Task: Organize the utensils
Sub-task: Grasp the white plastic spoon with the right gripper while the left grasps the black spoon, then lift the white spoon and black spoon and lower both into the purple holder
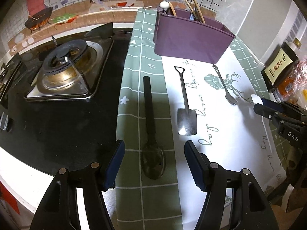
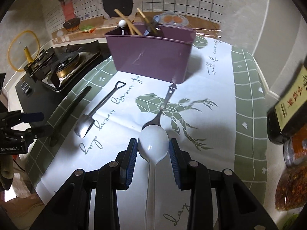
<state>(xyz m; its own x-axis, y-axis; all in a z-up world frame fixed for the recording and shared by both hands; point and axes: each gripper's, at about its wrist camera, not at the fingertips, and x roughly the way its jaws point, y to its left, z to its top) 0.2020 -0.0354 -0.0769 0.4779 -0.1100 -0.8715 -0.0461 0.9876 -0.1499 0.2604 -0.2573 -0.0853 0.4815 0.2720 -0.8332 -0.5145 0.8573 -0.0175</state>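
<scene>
My left gripper [image 1: 154, 161] hangs low over the green-checked cloth [image 1: 130, 88], jaws spread wide, gripping nothing. The black spoon [image 1: 151, 134] lies straight ahead between them, bowl nearest me, handle running away; whether my pads reach down to it I cannot tell. Just outside my right finger lies the shovel-shaped spoon [image 1: 185, 103], blade toward me. Farther off to the right is a small metal spoon [image 1: 225, 85], its bowl half lost in glare.

My right gripper [image 2: 153, 147] has jaws at a middling gap, and the white spoon [image 2: 153, 141] has its bowl sitting between the pads [image 2: 132, 153]. The bowl's sides look very near both pads, but contact is hard to judge. Its translucent handle runs back under me and fades out below the frame edge. The small metal spoon's bowl is tucked behind the white bowl's far rim, so it is partly hidden here.

Ahead of both jaws stands the purple caddy [image 2: 151, 55], holding chopsticks [image 2: 126, 22] and a white-knobbed handle [image 2: 122, 24]; its inside dividers I cannot see properly. The gas stove [image 1: 65, 71] sits beyond my left finger. A dark bottle [image 2: 287, 111] and jars are cut off at the right edge.
</scene>
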